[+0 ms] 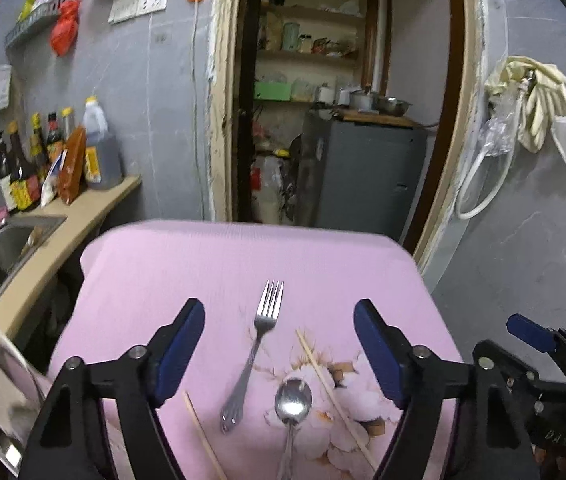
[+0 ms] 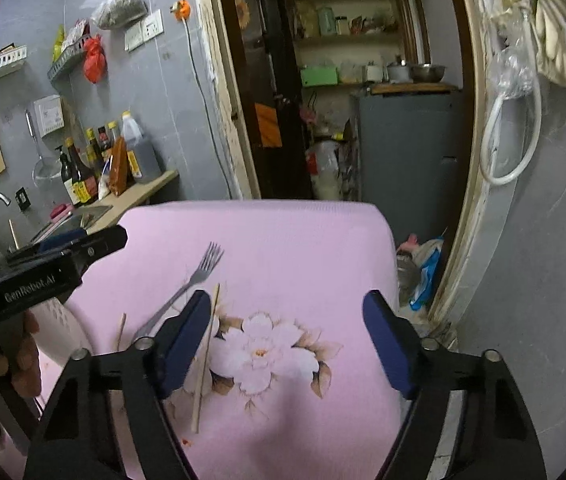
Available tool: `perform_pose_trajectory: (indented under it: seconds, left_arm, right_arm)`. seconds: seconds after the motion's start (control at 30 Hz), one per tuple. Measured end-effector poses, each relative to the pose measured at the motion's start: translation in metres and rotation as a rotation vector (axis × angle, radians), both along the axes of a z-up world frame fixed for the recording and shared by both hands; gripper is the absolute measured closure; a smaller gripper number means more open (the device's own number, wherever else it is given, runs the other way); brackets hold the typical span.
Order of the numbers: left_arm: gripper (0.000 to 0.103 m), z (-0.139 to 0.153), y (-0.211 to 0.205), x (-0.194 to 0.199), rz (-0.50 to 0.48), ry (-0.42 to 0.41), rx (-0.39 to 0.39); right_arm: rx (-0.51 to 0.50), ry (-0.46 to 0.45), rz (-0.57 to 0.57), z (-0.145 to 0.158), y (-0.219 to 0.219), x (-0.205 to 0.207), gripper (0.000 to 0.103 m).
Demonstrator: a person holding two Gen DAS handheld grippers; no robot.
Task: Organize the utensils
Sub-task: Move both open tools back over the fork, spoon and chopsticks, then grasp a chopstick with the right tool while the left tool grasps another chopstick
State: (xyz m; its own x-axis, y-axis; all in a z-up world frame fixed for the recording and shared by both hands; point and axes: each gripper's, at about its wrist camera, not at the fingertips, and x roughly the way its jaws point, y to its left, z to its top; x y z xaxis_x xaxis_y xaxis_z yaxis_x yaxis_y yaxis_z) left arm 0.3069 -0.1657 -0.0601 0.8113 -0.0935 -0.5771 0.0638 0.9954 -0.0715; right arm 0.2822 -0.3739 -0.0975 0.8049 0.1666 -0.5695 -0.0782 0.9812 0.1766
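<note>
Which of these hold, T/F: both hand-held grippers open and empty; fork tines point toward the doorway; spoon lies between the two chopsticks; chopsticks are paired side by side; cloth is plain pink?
1. Both the left hand-held gripper and the right hand-held gripper are open and hold nothing. True.
2. The fork has its tines toward the doorway. True.
3. The spoon lies between the two chopsticks. True.
4. The chopsticks are paired side by side. False: one chopstick lies right of the spoon, the other chopstick left of the fork handle.
5. The cloth is plain pink. False: it has a flower print.
</note>
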Motion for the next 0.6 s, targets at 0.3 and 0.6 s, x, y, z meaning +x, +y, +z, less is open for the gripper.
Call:
perform_pose_trajectory:
  seconds: [0.3,0.6]
  left_arm:
    - [0.037,-0.030,0.005,-0.024,0.169,0.020,0.029]
    - [0.056,-0.055,0.002,-0.034,0.252,0.110,0.084]
  right_arm:
    - [0.028,0.073,0.117,-0.025,0.006,0.017,0.046]
    - [0.001,0.194,0.252,-0.045,0.041,0.051,0.068]
